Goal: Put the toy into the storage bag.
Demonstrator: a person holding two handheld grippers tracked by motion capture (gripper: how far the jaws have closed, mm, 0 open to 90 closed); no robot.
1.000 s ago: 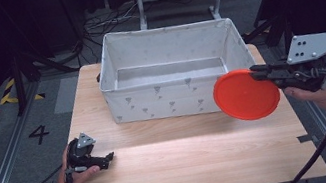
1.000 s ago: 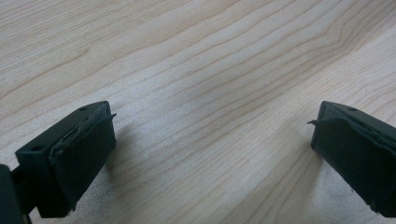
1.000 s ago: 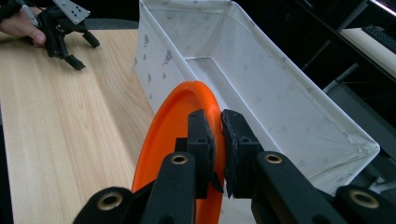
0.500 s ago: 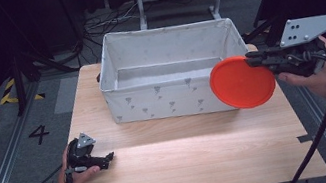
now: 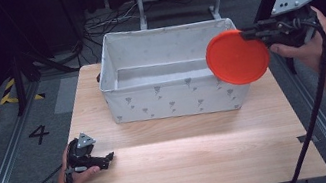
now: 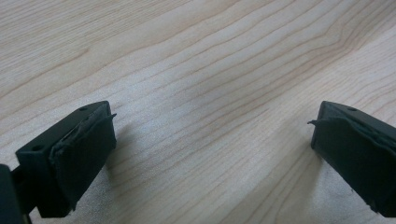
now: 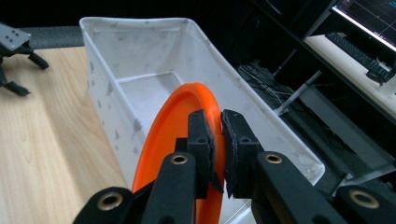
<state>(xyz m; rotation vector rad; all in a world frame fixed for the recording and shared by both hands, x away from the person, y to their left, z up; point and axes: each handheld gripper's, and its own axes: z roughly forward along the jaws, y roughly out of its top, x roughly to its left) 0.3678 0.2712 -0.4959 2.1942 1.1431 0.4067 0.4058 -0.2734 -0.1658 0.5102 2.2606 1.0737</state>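
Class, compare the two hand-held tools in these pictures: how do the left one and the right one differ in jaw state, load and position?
The left tool has its jaws wide apart with nothing between them; the right tool is clamped on the rim of a round orange plastic plate. The left tool rests low on the pale wooden table; the right tool is raised beside the white fabric bin. Both have black jaws and are hand-held.

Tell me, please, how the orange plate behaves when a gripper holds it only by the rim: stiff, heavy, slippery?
The orange plate probably is stiff: pinched at its rim by the right gripper, it stands on edge without sagging. It seems light, since a small pinch carries it. Its smooth surface may slip.
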